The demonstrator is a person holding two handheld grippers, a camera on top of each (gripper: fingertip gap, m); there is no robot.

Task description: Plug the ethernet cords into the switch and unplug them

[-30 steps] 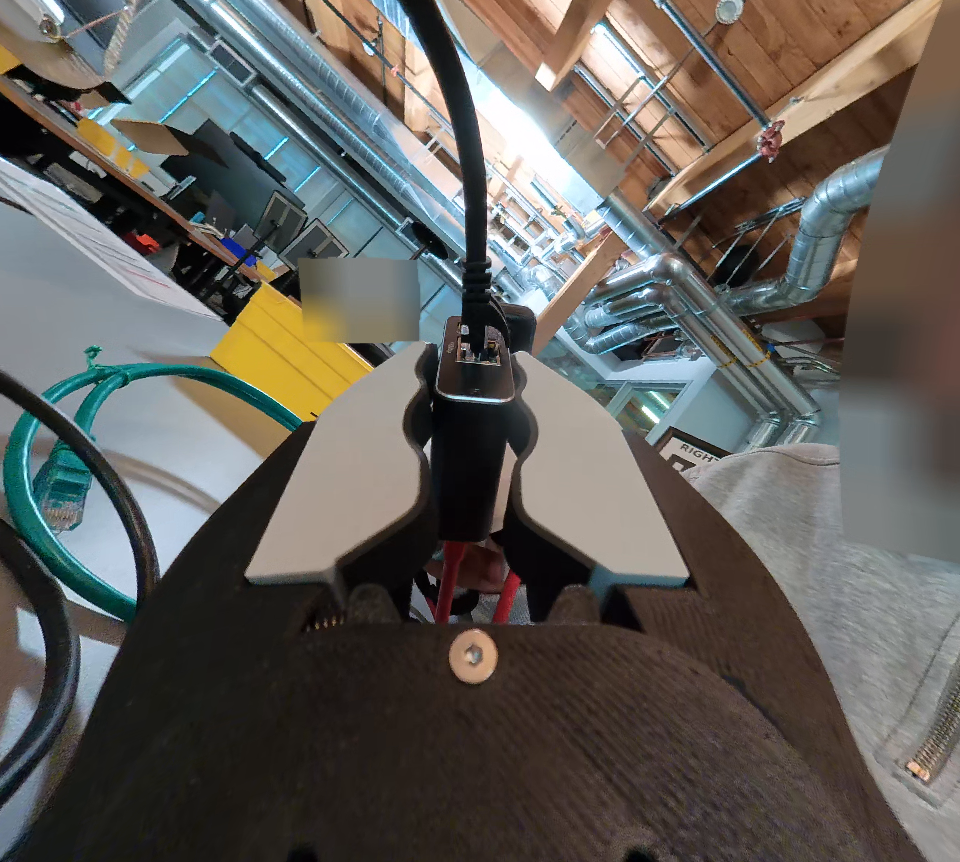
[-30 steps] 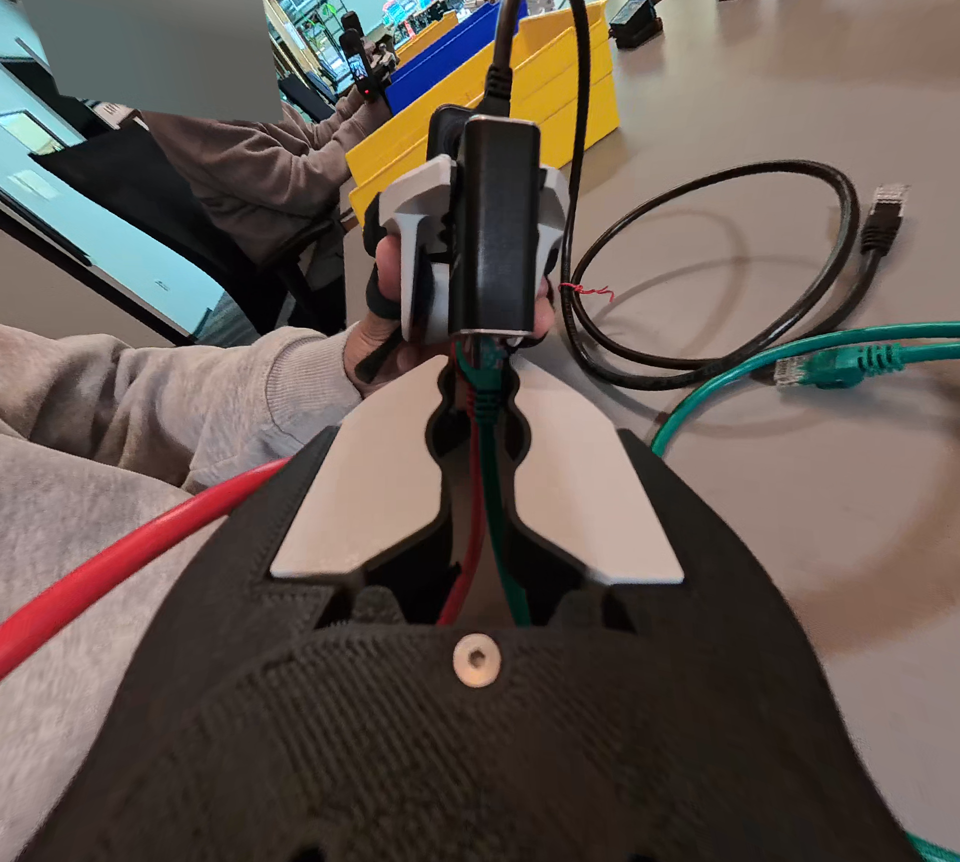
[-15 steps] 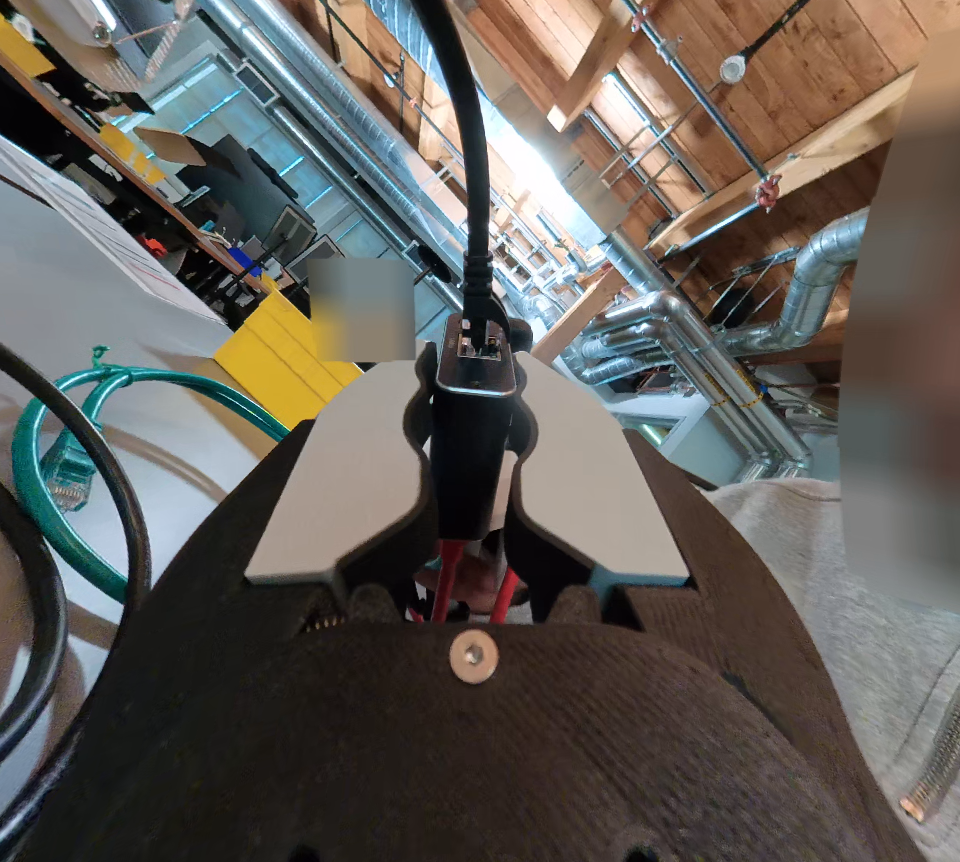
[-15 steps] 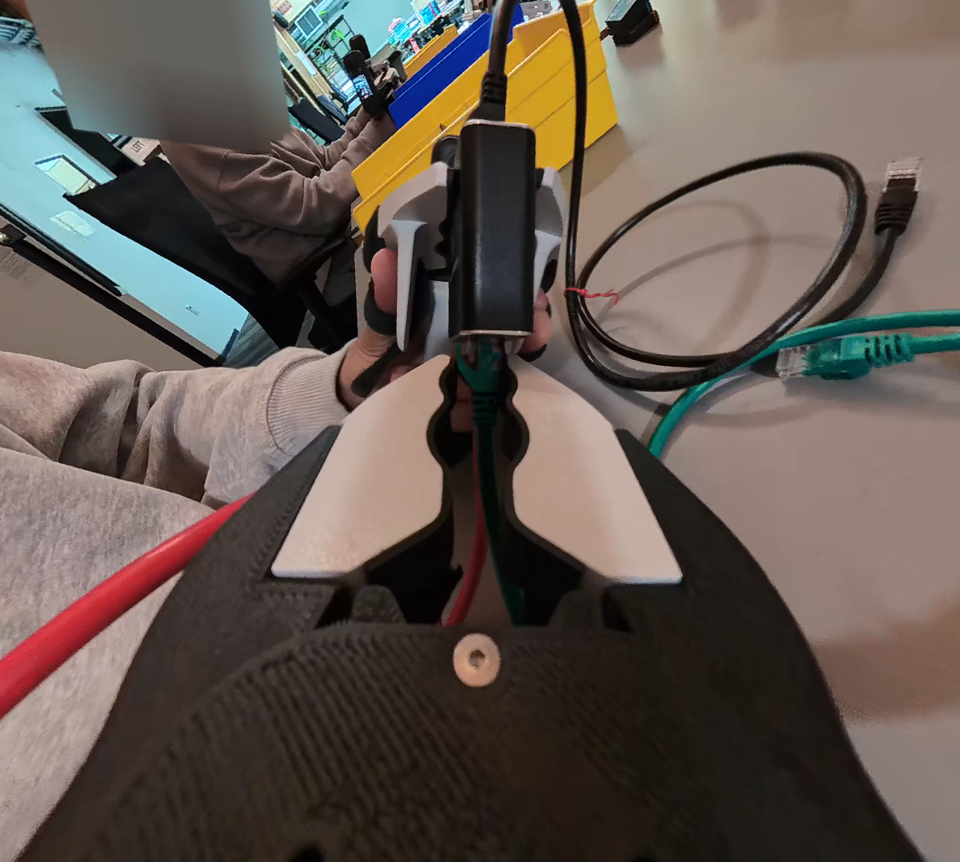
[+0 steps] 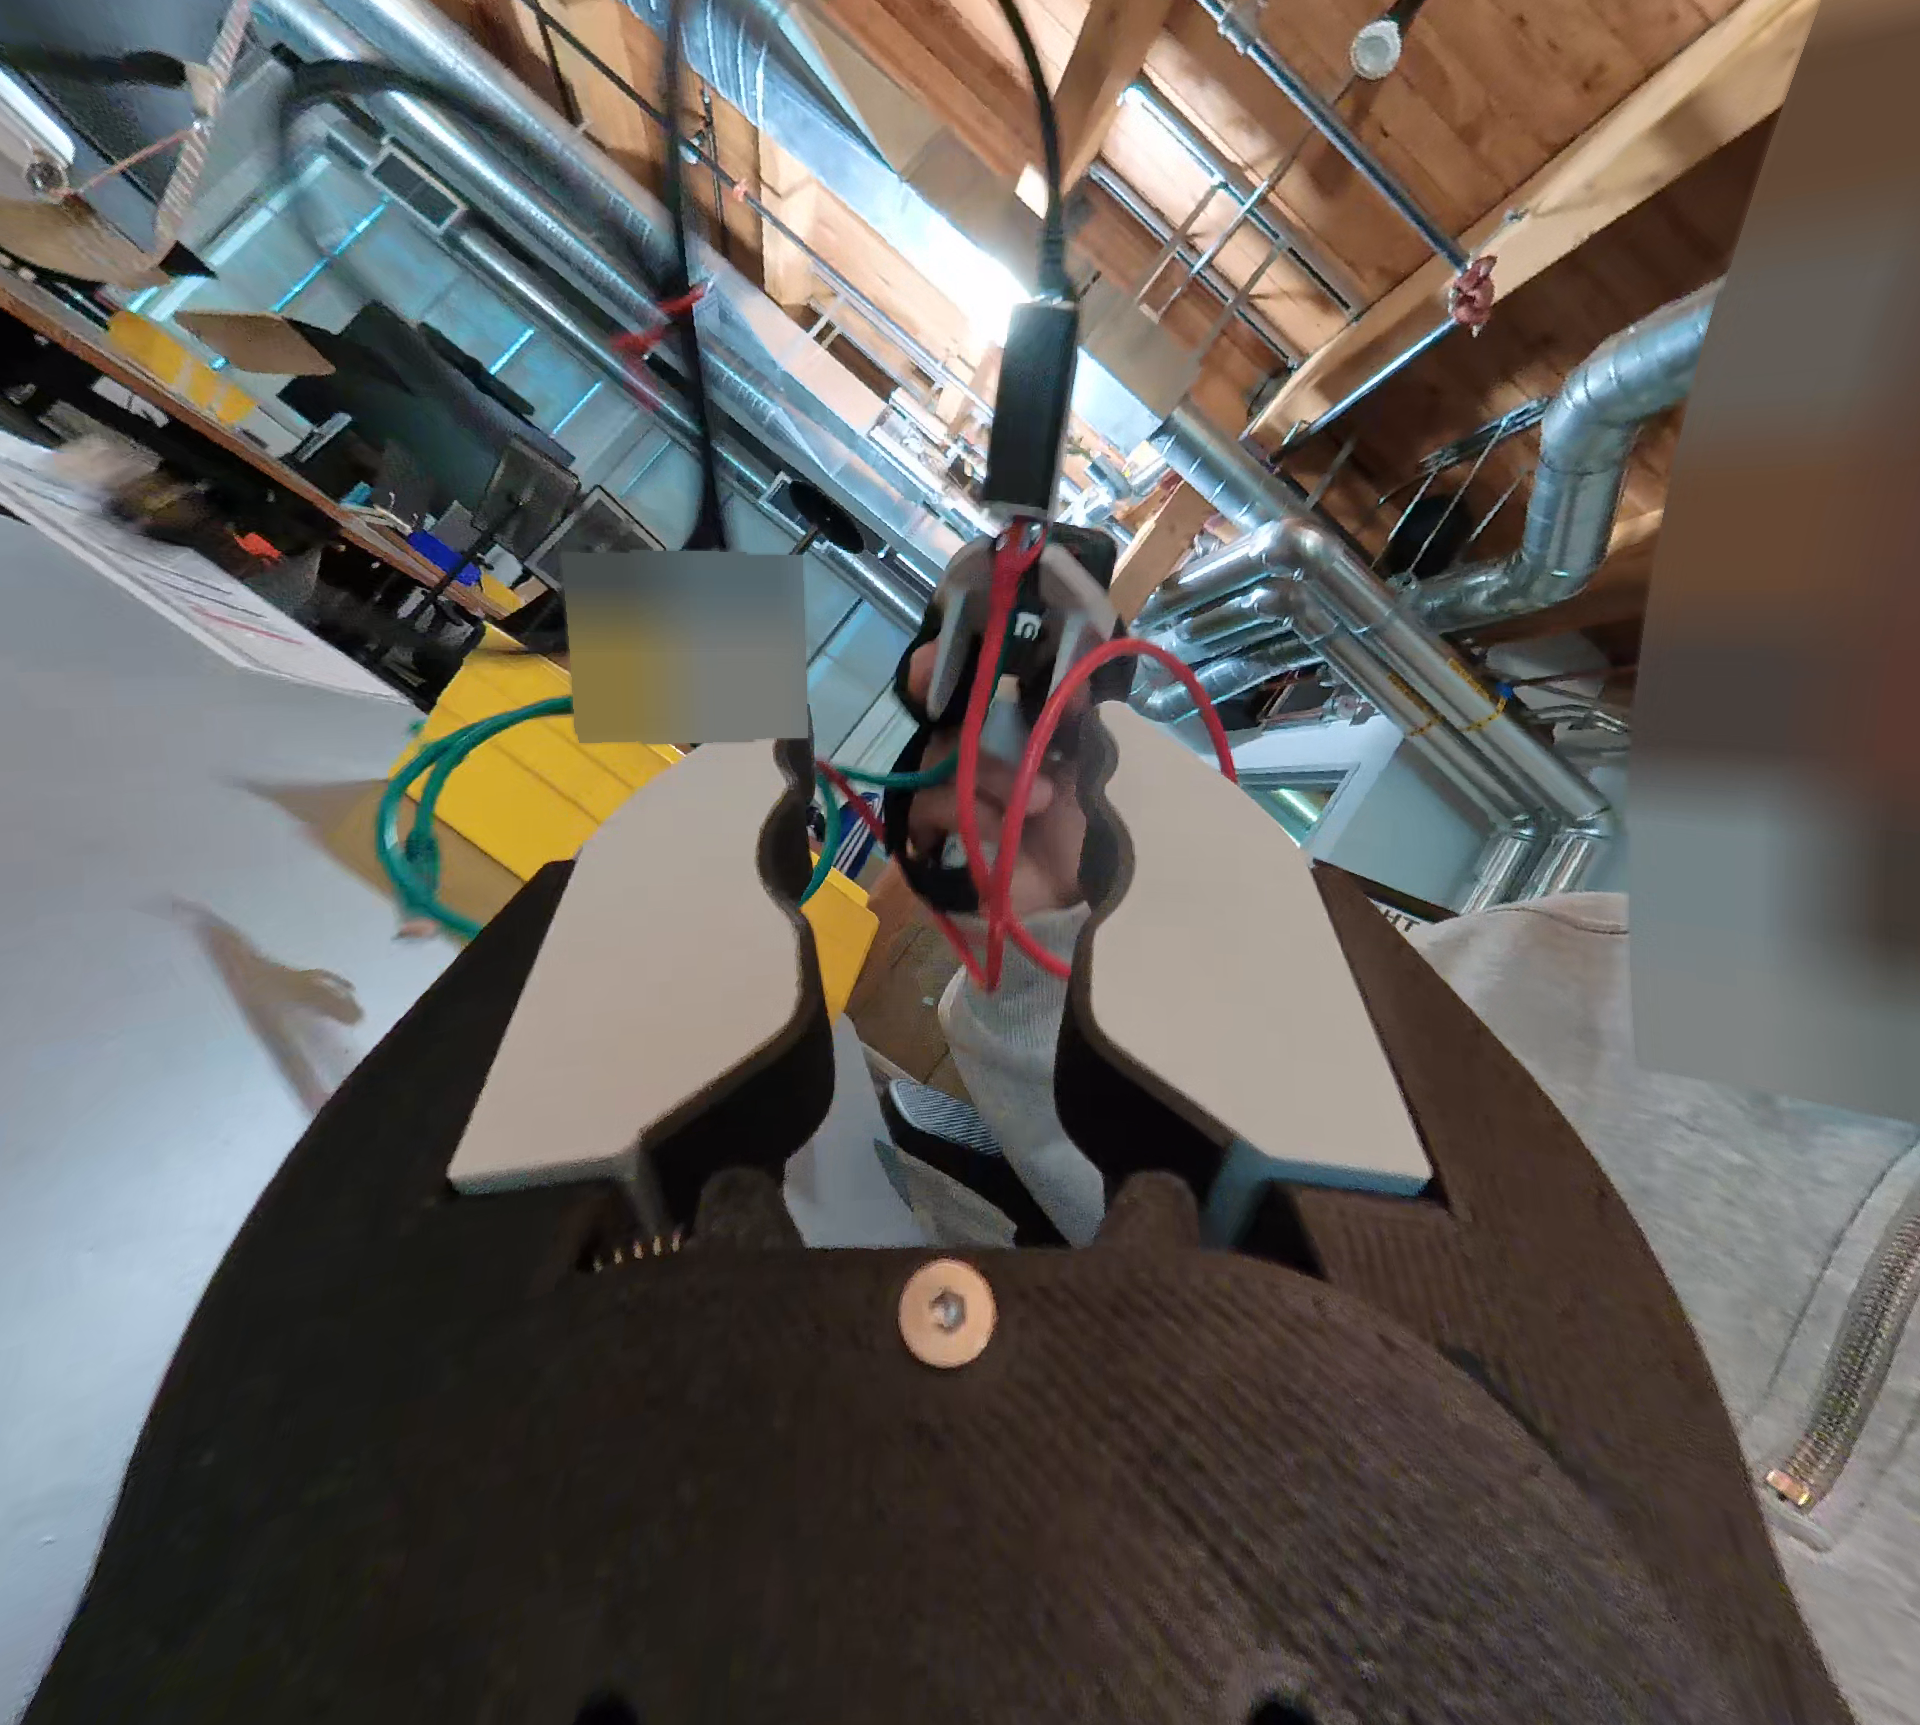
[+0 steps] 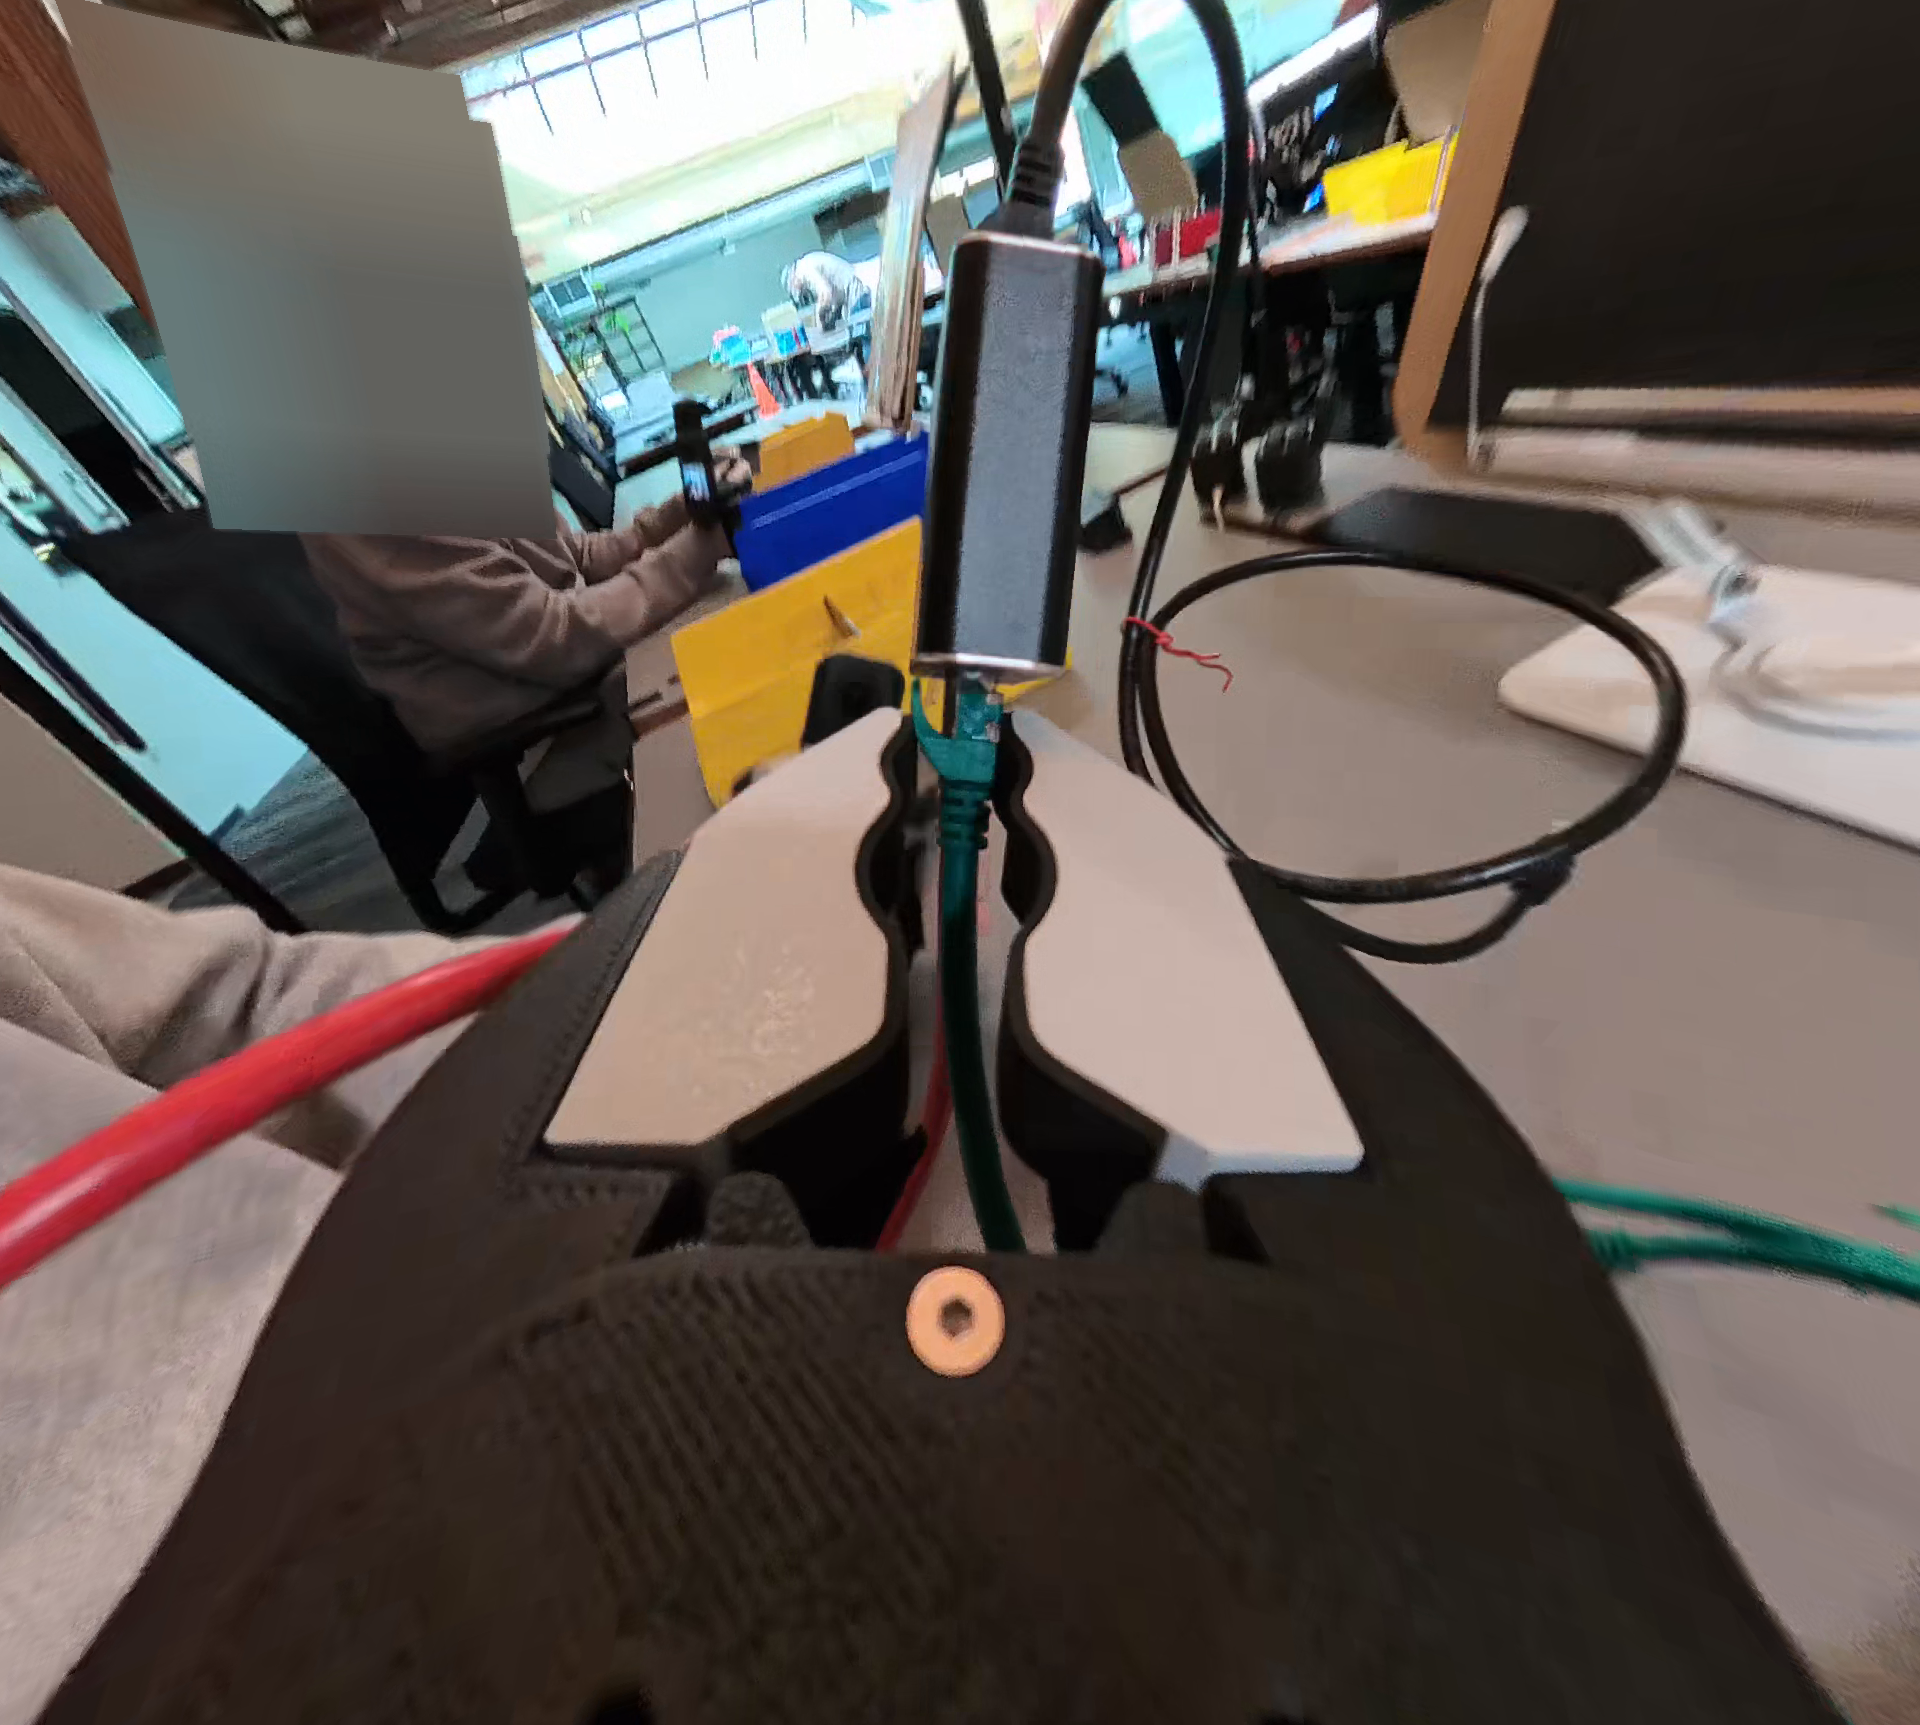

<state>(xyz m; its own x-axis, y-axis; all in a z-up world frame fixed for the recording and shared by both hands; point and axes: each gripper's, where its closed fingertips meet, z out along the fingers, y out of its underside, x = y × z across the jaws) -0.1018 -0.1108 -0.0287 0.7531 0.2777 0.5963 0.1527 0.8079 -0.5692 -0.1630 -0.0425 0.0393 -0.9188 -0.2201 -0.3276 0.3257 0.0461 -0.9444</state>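
The black switch [image 6: 1003, 449] stands upright in the air on the green ethernet cord [image 6: 961, 844], whose plug sits in its lower port. My right gripper [image 6: 961, 740] is shut on this green cord just below the plug. A black cable [image 6: 1558, 854] runs from the switch's top and loops down onto the table. A red cord [image 6: 260, 1093] passes along the left and under the fingers. My left gripper [image 5: 945, 740] is open and empty. It points at the right gripper [image 5: 1013, 626] and the switch [image 5: 1029, 408] above it, a short way off. Red cord loops [image 5: 1039, 740] hang between them.
The grey table [image 6: 1455, 1052] carries more green cord [image 5: 416, 802], yellow bins [image 6: 790, 678] and a blue bin [image 6: 831, 501] at its far edge. A white object [image 6: 1766, 740] lies at the right. A seated person [image 6: 468, 615] is at the left.
My left gripper has opened, let go of the switch and drawn back. The switch now rests only on the green cord held by my right gripper, which has tilted upward.
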